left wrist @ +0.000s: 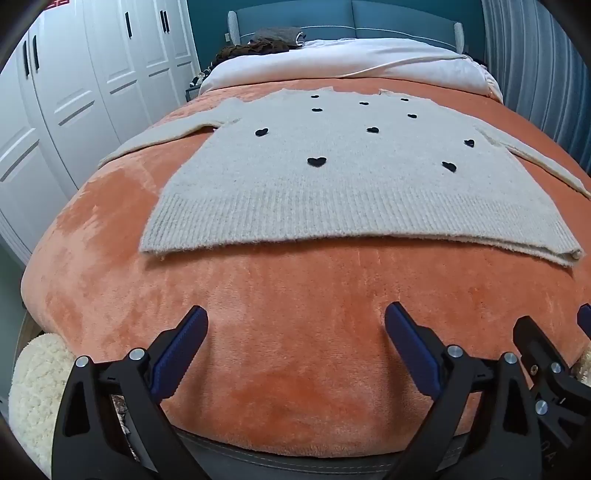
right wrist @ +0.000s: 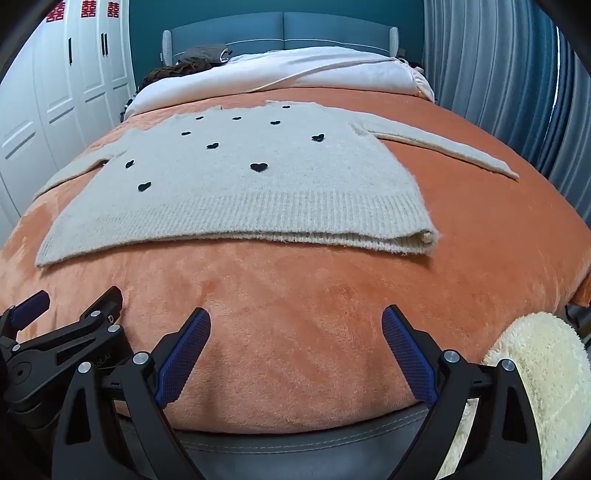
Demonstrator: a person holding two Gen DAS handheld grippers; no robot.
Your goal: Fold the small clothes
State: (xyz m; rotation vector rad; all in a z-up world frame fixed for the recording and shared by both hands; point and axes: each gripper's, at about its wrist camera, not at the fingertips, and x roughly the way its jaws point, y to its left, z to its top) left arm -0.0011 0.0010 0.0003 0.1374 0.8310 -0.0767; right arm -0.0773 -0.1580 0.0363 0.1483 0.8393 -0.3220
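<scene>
Here both the left gripper (left wrist: 295,325) and right gripper (right wrist: 295,325) hover side by side, spread, empty, short of the sweater (left wrist: 332,184).

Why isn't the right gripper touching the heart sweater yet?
Apart. The right wrist view shows orange blanket between the open right gripper and the sweater hem.

Right sleeve (left wrist: 535,166) of sweater (left wrist: 332,177) cut off at frame edge in left wrist view. Dark heap (right wrist: 184,66) by headboard (right wrist: 280,29) too small to identify. Wardrobe (right wrist: 55,92) stickers clipped at top.
</scene>
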